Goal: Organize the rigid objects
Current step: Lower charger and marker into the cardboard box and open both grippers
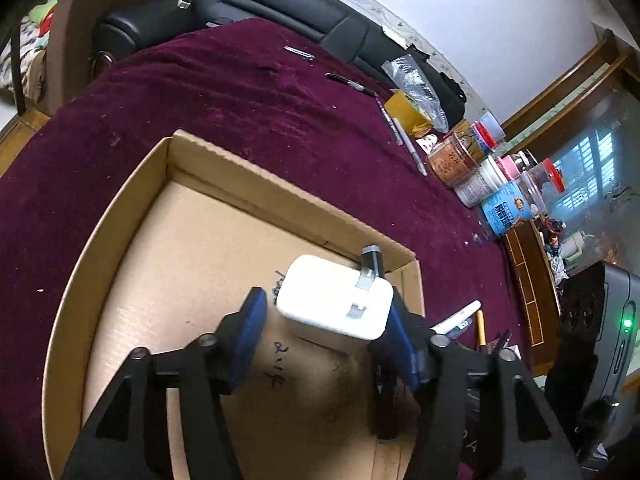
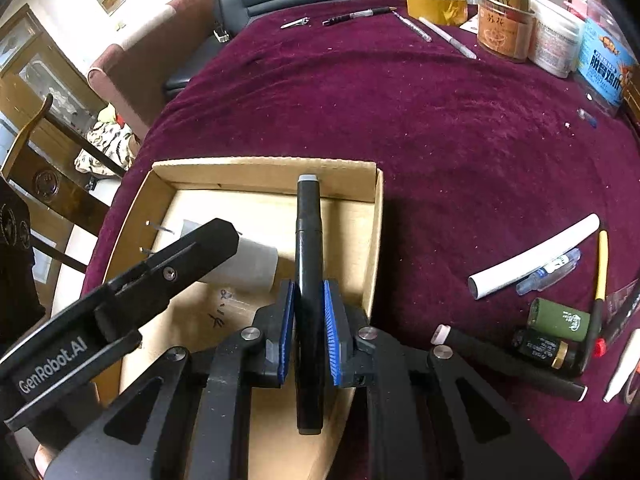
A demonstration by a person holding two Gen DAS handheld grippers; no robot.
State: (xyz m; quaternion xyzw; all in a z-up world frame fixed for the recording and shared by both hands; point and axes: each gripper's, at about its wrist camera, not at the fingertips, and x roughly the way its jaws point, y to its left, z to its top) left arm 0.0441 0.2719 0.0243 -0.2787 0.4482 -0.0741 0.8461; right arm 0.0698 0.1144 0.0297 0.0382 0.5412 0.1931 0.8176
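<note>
Left gripper [image 1: 324, 324]: jaws spread wide, a white plug-in charger [image 1: 335, 297] between the blue pads [image 1: 250, 336]. The right pad lies against the charger's side; a gap shows at the left pad, so whether it is gripped cannot be told.
Charger: inside the cardboard box [image 1: 120, 208], its metal prongs pointing away from the jaws.
Right gripper [image 2: 308, 330]: jaws nearly closed, blue pads [image 2: 330, 330] pressed on both sides of a black marker [image 2: 308, 240].
Marker: runs straight ahead out of the jaws over the box interior, its grey tip near the far wall; the tail sticks back behind the pads.
Box: open-topped, on a dark red tablecloth [image 2: 440, 120], beneath both grippers.
Writing in box: blue handwritten marks on the floor, not legible.
Gripper label: "GenRobot.AI" in white on the left gripper's black arm [image 2: 52, 368].
Right of the jaws: a white tube [image 2: 532, 258], a yellow pencil [image 2: 602, 264], small batteries [image 2: 556, 320].
Far ahead: tape roll [image 2: 436, 4], pens and jars with Chinese print, unreadable.
</note>
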